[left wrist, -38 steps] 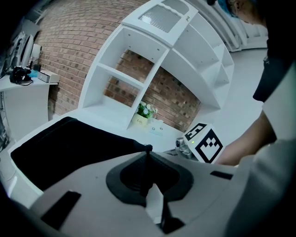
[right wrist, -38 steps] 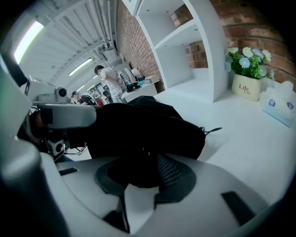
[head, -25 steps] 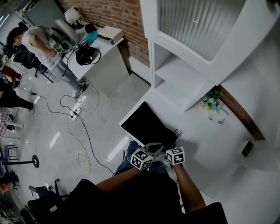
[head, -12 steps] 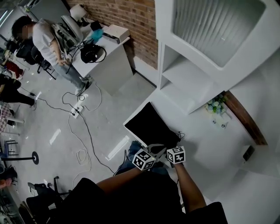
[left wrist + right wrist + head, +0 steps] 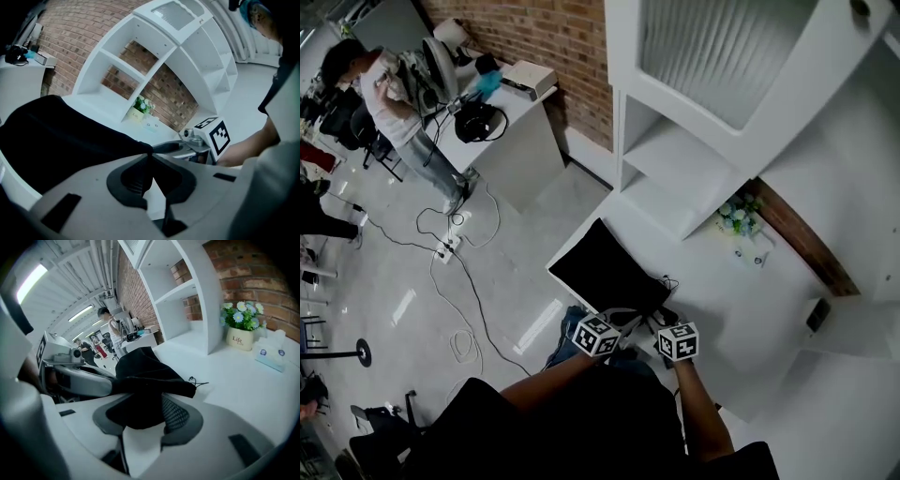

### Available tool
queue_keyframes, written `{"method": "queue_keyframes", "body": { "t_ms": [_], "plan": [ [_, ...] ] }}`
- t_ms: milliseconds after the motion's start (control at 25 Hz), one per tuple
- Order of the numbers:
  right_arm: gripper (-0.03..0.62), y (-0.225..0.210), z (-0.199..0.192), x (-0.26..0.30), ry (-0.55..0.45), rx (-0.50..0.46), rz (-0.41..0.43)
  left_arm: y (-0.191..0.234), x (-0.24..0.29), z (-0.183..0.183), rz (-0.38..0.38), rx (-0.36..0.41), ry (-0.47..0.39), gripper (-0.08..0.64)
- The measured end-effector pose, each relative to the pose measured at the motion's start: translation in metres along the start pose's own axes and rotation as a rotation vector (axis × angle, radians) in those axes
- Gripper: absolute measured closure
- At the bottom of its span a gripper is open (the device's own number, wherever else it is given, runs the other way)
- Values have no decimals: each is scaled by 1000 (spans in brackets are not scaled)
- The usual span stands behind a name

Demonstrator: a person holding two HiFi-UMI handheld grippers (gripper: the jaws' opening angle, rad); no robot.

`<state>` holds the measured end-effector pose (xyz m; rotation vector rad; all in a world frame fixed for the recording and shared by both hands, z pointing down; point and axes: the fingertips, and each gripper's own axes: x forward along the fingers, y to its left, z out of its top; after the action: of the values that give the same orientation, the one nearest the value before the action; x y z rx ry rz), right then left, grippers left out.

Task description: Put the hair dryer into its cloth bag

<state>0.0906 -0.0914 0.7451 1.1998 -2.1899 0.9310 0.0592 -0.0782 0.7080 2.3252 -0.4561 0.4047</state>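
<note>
Left gripper [image 5: 149, 157] pinches the bag [image 5: 605, 272] hem, bag lying on the counter [image 5: 727, 295] at twelve o'clock; right gripper [image 5: 152, 401] opening, cloth between its jaws, so the mouth could sag shut; dryer unseen

a white table [image 5: 750, 309] carries everything. a black cloth bag [image 5: 605, 272] lies flat near its left corner, its thin drawstring [image 5: 202, 380] trailing onto the bare top. further back, a small flower pot [image 5: 733, 217] stands just beside a white shelf unit [image 5: 675, 159], with a pale tissue box [image 5: 753, 255] near it. a small dark object [image 5: 814, 314] sits well apart at the right.
</note>
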Motion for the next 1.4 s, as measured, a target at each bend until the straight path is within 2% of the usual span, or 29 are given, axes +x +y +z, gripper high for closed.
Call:
{"method": "queue_keyframes", "body": {
  "t_ms": [240,360,480,720,880,1000,1080,1200,1400],
  "plan": [
    [394,8,-33,-29,1,1,-23,-3,4,-21,41,56,27,521],
    [390,23,-48,-41,22,-47,-18,-12,2,-26,69,41,5,427],
    [390,24,-43,-53,-26,-62,-19,-22,8,-19,87,64,-30,351],
    [391,44,-36,-78,-136,14,-86,-52,-16,-15,36,91,-104,342],
    [391,62,-20,-104,-243,58,-148,-71,-49,4,18,140,-206,350],
    [394,85,-5,-128,-324,86,-196,-91,-80,17,-25,174,-256,409],
    [444,112,5,-145,-376,96,-220,-106,-108,23,-39,179,-283,457],
    [487,160,18,-168,-454,110,-254,-129,-155,27,-48,172,-311,534],
    [569,231,32,-194,-531,100,-352,-168,-220,23,-105,249,-349,543]
  ]
}}
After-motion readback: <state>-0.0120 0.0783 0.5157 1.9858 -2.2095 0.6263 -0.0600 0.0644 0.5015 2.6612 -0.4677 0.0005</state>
